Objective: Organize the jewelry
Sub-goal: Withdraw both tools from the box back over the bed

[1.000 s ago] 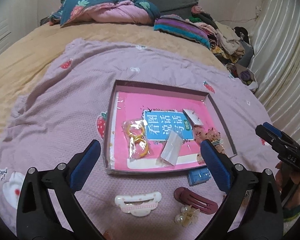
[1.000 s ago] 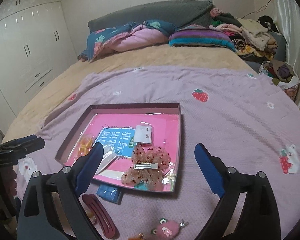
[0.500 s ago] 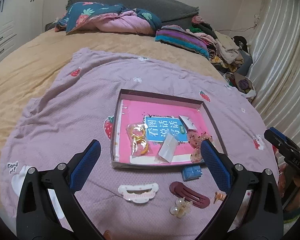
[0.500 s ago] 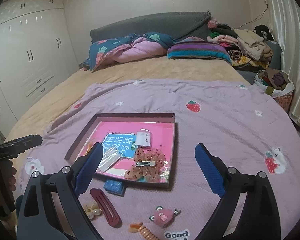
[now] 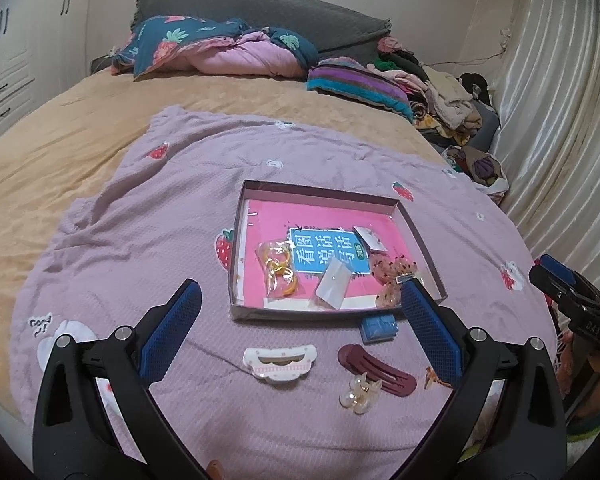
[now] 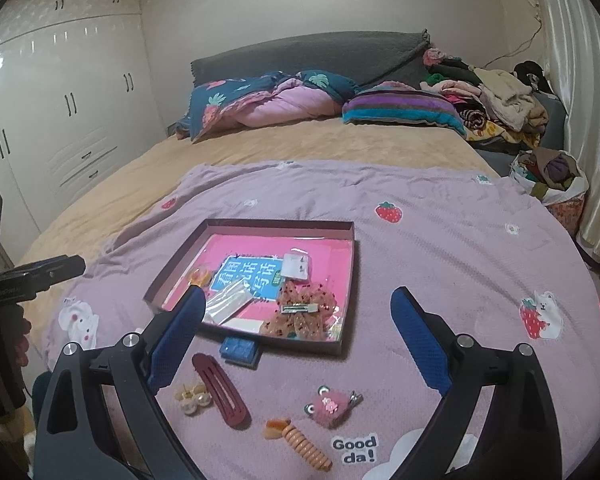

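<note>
Left wrist view: your left gripper hangs over the lilac blanket with its jaws spread wide and nothing between them.
White scalloped clip: loose on the blanket, just in front of the tray, between the left gripper's blue pads.
Maroon snap clip: to the right of the white one, flat on the blanket; a pearl claw clip touches its near edge.
Blue square piece: against the tray's near wall, outside it.
Tray: shallow box on the blanket; it already holds a bagged set of orange rings, a clear packet, an earring card and a sequinned bow clip.
Right wrist view: your right gripper is likewise spread wide and empty, held back above the near items.
Pink furry clip: loose, between the right gripper's fingers; an orange spiral clip lies nearer still.
Step in hand: judged as between picks, with both tools backed off and choosing a target.
Next move: lower one gripper onto a loose clip, close across its narrow width, then carry it into a bare part of the tray. Flat clips on soft cloth may need a low, angled approach.
</note>
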A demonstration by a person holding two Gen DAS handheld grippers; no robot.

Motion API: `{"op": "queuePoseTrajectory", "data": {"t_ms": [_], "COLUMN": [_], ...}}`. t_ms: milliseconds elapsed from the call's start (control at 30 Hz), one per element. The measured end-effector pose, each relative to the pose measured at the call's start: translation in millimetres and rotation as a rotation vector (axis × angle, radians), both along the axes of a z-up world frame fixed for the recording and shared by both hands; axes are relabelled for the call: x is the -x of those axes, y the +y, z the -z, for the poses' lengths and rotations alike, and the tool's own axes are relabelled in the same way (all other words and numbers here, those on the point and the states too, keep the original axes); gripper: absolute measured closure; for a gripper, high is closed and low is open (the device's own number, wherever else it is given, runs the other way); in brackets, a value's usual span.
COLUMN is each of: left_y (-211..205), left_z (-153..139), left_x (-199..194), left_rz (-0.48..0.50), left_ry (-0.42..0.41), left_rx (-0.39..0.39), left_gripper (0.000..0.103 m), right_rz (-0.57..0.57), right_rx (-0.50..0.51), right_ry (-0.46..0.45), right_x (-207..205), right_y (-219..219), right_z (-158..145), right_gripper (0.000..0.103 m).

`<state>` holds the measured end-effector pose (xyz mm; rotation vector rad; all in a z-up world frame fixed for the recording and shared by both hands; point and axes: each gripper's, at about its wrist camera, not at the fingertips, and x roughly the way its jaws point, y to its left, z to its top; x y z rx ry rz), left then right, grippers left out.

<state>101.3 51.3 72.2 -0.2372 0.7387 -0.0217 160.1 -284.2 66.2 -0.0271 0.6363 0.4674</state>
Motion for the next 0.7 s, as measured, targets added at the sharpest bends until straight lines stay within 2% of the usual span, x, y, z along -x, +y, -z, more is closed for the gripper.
{"op": "queuePoseTrajectory", "data": {"t_ms": [100,367,700], "left_y": [-0.4,-10.3,-10.2], "left_z": [1.3,5.9,22.8], "left_x": [5.0,22.2,37.8], "left_rz": [0.007,0.034,0.033], "left_ry": [0.003,0.005,0.046], "left_rx": [0.016,-0.019,-0.026], "left_gripper": [0.01,0.01,0.01], "right_rz": [-0.005,-0.023,-0.046], "right_rx": [0.005,0.014,0.034], "right_ry": [-0.001,0.006,0.032], "right_x": [4.9,24.0,43.5], "right_y": [-1.1,-2.4,-0.6], "right_z": [1.2,7.5,19.4], "right_gripper": [0.01,0.01,0.01]}}
